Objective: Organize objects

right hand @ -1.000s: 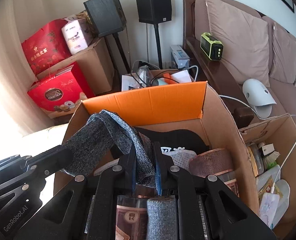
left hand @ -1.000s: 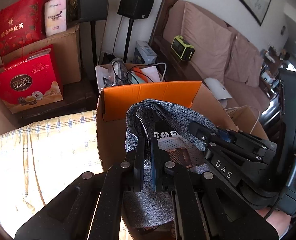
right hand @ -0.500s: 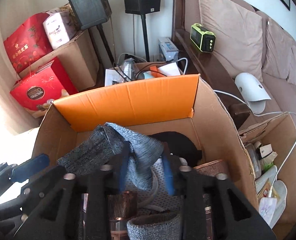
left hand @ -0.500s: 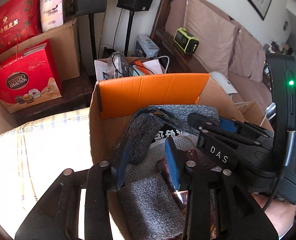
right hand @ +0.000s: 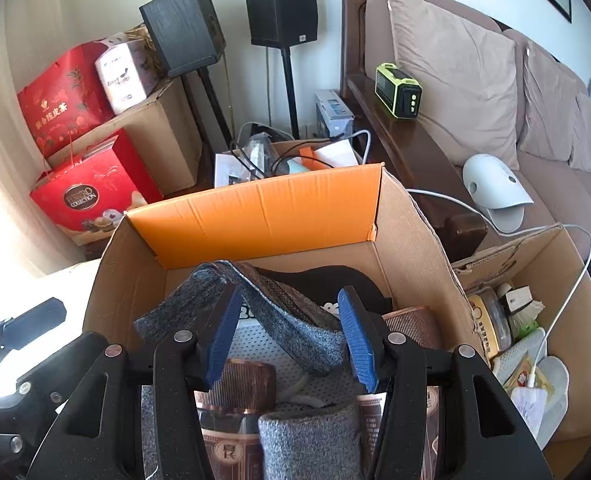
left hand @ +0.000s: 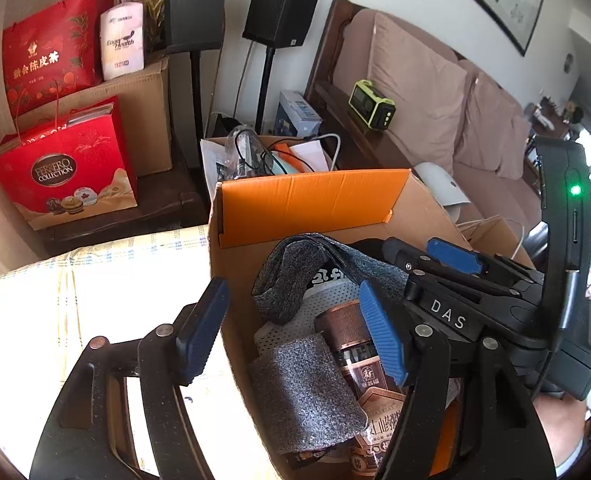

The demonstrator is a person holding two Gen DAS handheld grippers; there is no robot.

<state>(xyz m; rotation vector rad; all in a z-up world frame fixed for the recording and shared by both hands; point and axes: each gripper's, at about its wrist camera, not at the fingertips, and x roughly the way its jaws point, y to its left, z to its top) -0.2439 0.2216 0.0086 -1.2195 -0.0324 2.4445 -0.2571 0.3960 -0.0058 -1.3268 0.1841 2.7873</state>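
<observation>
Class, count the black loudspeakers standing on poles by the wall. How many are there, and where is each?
2. The left speaker stands beside the stacked cardboard box, tilted; the right speaker stands next to the sofa's wooden end. Others may be hidden out of frame.

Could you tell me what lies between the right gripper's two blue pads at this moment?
In the right wrist view, the open right gripper has the draped grey knit cloth between its pads, inside the cardboard box.

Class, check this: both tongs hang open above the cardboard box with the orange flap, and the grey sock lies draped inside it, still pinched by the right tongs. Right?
Not quite. The right wrist view shows the right tongs open, pinching nothing; the grey sock lies loose between the jaws. The rest holds: the left tongs are open too, above the cardboard box with the orange flap.
</observation>
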